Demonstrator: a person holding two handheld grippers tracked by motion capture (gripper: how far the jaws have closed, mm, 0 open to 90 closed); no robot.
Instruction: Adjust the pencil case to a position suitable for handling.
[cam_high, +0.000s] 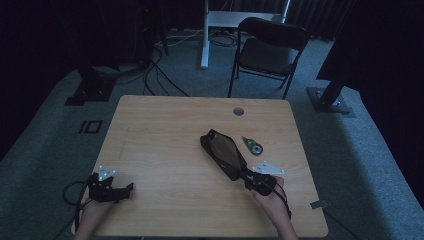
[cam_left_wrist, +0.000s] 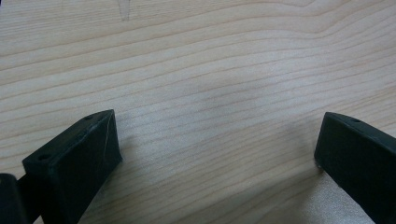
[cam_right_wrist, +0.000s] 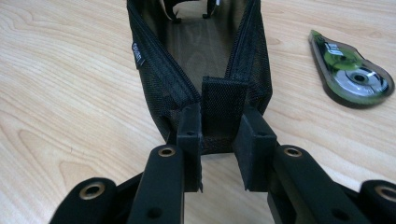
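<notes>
Pouch (cam_high: 222, 152) in right claw (cam_right_wrist: 221, 142); tape dispenser (cam_high: 253, 145) just beside.

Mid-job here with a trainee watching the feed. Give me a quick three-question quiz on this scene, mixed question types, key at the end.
1. True or false: the left hand-held gripper is clamped on something.
2. What does the right hand-held gripper grip? A) the tape dispenser B) the end tab of the black mesh pouch C) nothing
3. Fill in: the pouch's zipper is ____, showing its inside.

Key: 1 false, its jaws stand apart over bare table. 2 B. 3 open.
</notes>
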